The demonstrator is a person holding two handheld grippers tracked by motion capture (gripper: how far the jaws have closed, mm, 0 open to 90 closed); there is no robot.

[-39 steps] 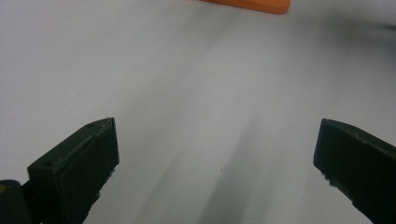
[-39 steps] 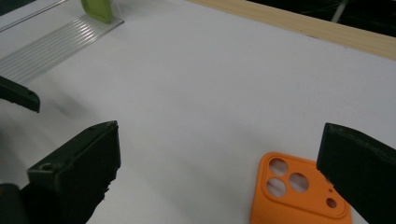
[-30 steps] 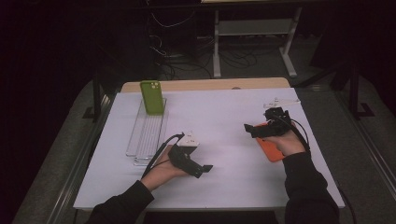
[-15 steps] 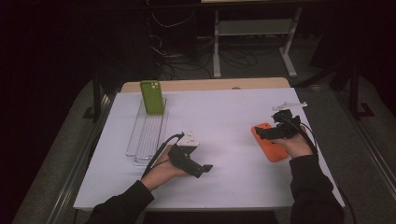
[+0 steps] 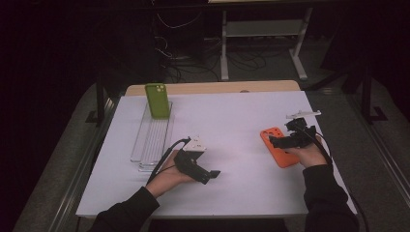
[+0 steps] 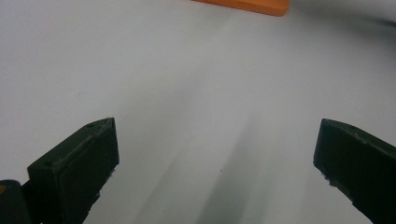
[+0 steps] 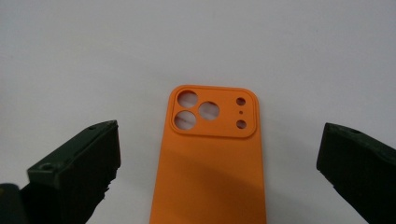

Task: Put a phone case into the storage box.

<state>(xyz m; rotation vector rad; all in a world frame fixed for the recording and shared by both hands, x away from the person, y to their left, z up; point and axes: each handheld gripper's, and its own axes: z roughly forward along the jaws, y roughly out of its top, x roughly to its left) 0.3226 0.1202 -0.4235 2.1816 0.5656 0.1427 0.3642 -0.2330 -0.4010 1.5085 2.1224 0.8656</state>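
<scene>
An orange phone case (image 5: pixel 277 148) lies flat on the white table cover, camera cutouts facing up. My right gripper (image 5: pixel 275 141) hovers at its right side, open, and in the right gripper view the orange case (image 7: pixel 212 163) sits between the wide-apart jaws, untouched. A green phone case (image 5: pixel 157 100) stands upright at the far end of a clear slotted rack (image 5: pixel 151 140). My left gripper (image 5: pixel 213 174) rests low on the table at front centre, open with nothing in it. In the left gripper view the jaws frame bare cover, with the orange case's edge (image 6: pixel 243 4) at the top.
The white cover (image 5: pixel 232 116) spans the table, with a strip of wooden tabletop (image 5: pixel 217 88) at the far edge. Metal rails run along both sides. Dark floor, cables and a shelf frame (image 5: pixel 261 29) lie beyond.
My right gripper has drawn back to the right, off the orange case, which now lies more exposed on the cover. The left gripper has stayed put.
</scene>
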